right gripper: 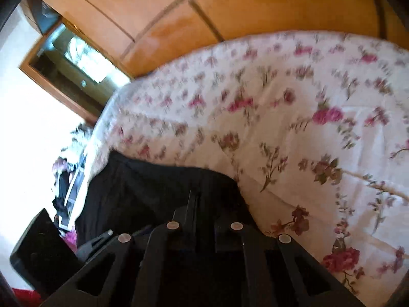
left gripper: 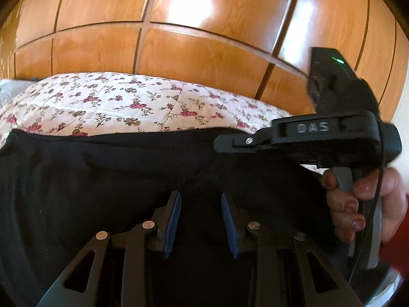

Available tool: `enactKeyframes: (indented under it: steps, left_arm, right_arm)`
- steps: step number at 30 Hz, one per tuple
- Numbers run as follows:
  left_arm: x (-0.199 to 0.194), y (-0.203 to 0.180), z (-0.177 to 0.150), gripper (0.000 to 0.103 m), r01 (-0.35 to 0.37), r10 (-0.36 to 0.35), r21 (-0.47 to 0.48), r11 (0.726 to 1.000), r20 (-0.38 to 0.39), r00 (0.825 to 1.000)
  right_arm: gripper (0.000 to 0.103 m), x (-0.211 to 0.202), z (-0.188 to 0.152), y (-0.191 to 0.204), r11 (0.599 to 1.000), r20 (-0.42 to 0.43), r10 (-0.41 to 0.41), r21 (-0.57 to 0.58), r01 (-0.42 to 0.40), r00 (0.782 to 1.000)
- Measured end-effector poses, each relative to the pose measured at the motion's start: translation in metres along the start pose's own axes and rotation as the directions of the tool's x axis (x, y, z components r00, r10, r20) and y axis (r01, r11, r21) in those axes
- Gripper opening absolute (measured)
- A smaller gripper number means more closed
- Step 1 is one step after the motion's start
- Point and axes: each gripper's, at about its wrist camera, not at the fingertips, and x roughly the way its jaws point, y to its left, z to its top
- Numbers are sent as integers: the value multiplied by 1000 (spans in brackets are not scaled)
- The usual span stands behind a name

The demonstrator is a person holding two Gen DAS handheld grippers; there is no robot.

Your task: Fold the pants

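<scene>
Black pants (left gripper: 115, 179) lie spread on the floral bed (left gripper: 115, 105), far edge toward the wooden wardrobe (left gripper: 179, 38); left tool (left gripper: 201, 204) hovers over the cloth with jaws parted, blue pads bare, gripping nothing; right tool (right gripper: 193, 202) has jaws pressed together on the pants edge — looks pinched, view blurred. Likely mid-fold: left should bite the matching edge before lifting; keep both corners level, carry over evenly — avoid bunching.
</scene>
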Motion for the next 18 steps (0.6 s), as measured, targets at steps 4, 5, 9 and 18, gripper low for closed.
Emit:
enactKeyframes:
  steps: [4,5,9,18]
  left_arm:
    - [-1,6,0,33,21,-21,-40,999,6,1000]
    - [1,6,0,33,14,-14,-39,999,-1,1000]
    - [3,2,-1,33,-12,12,-22,1000,-10,1000]
    - [3,1,0,33,-24,23,-11,1000,-15,1000]
  right_arm:
    - [8,-2,-5,10,992,63,-88,-83,93,994]
    - [8,3,-6,8,990,54,-112,-78,116,992]
    - [8,20,-2,-10,990,28,-137,-12,137,990]
    - [8,21,-2,-22,995,56,-87,46,85,995]
